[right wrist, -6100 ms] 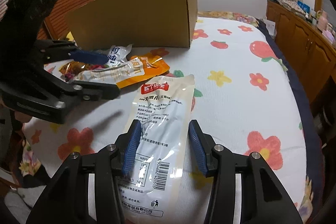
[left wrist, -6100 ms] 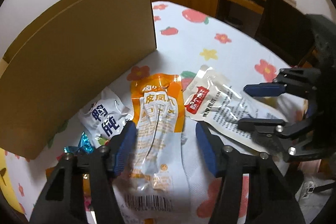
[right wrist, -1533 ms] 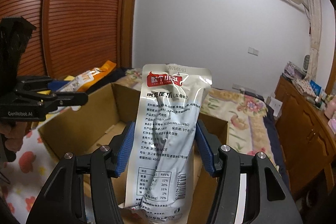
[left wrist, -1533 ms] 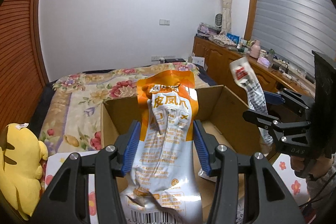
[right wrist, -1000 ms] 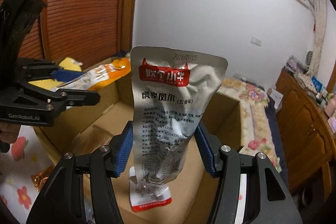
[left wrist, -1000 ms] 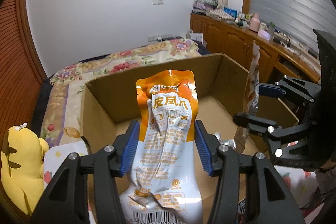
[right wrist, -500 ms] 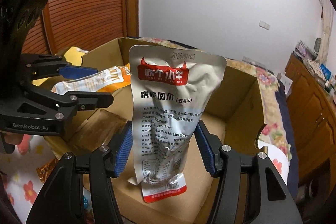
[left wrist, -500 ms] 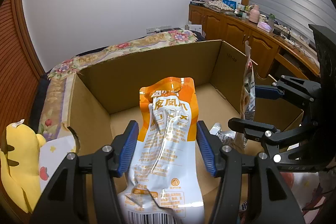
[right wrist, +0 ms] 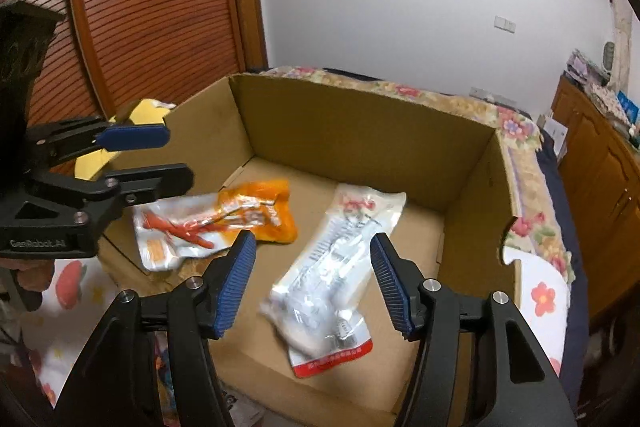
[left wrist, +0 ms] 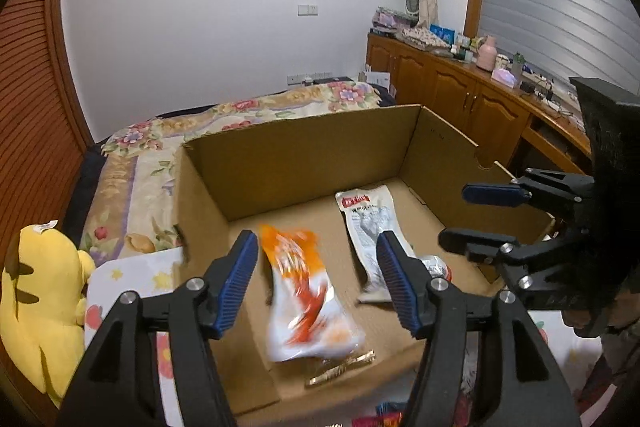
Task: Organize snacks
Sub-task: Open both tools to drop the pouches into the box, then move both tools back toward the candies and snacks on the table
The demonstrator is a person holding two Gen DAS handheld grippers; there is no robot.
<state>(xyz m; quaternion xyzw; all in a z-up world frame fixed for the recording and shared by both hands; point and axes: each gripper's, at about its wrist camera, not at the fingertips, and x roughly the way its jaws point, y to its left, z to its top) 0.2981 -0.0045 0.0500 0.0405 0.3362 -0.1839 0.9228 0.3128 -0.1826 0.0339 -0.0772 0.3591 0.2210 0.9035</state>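
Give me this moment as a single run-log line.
left gripper: open | right gripper: open | orange snack pouch: in cardboard box | white snack pouch: in box beside it

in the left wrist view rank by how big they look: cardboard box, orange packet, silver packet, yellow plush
1. cardboard box, by far the largest.
2. yellow plush, though it sits near the camera and is cut off at the edge.
3. orange packet and silver packet look alike; the orange one is blurred and nearer, so no ranking.

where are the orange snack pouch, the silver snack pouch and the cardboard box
orange snack pouch (left wrist: 298, 279), left wrist view, blurred middle
silver snack pouch (right wrist: 340, 259), right wrist view, clear centre panel
cardboard box (right wrist: 360, 131), right wrist view, far inner wall
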